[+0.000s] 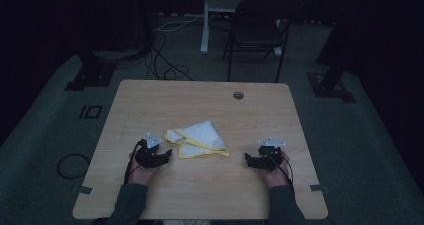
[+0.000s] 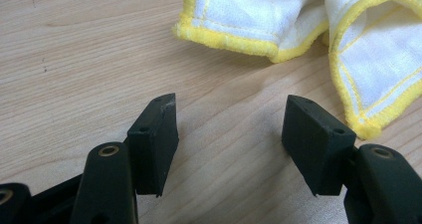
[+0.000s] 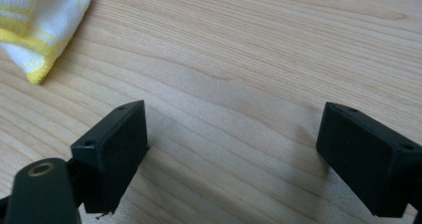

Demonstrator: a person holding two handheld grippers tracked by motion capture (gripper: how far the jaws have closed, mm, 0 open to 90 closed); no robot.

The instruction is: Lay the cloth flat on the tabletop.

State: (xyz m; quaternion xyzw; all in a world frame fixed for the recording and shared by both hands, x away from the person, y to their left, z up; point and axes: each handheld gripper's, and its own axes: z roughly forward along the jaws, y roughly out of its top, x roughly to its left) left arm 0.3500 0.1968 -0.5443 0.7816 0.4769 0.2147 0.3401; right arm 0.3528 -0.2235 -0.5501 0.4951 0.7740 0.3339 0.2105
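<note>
white cloth (image 1: 199,139) with a yellow hem lies near the middle of the wooden table (image 1: 150,95), loosely folded into a rough triangle, with a smaller flap bunched along its near side. i read the job as folding or tidying this cloth, and from how it lies i judge it partly folded at best: the edges do not line up, and the hem wanders in the left gripper view, where 2 layers overlap unevenly.

my left gripper (image 1: 165,155) sits on the person's left, just beside the cloth's near left corner, not touching it. in the left gripper view its jaws stand wide apart over bare wood with nothing between them, and the cloth's hem (image 2: 234,42) lies just ahead. my right gripper (image 1: 248,158) rests to the right, apart from the cloth's near right corner. its jaws are also spread wide and hold nothing, and the cloth (image 3: 42,20) shows only at the far upper left of its own view.

so nothing is gripped yet. what is left, as i judge it: take a corner with each gripper, then square the layers.
</note>
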